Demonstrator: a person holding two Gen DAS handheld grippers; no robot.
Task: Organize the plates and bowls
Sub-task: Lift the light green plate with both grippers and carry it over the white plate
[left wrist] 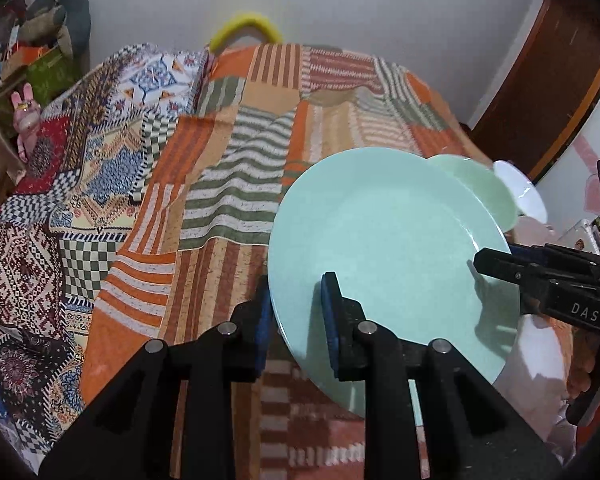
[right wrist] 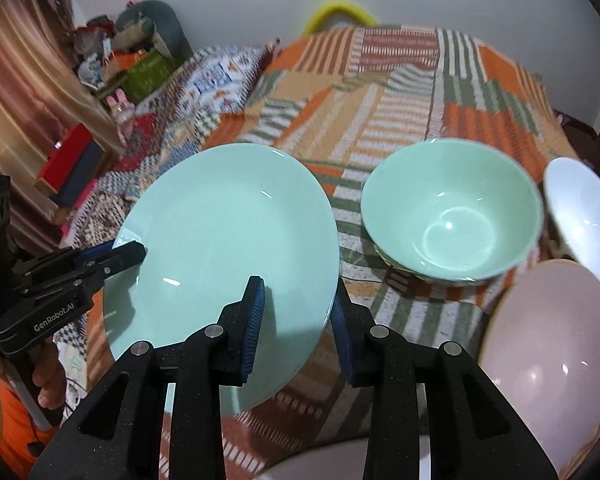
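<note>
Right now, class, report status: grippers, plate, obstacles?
Left gripper, right gripper clamped on teal plate rim. Plate tilted. Green bowl alongside.

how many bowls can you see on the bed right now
2 sure: a green bowl right of the held teal plate, a white bowl further right. The pink dish nearest may be a third.

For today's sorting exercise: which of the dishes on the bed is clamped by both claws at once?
The large flat mint plate. The left claw and right claw each pinch its rim, while the green bowl, white bowl and pink dish sit untouched.
</note>
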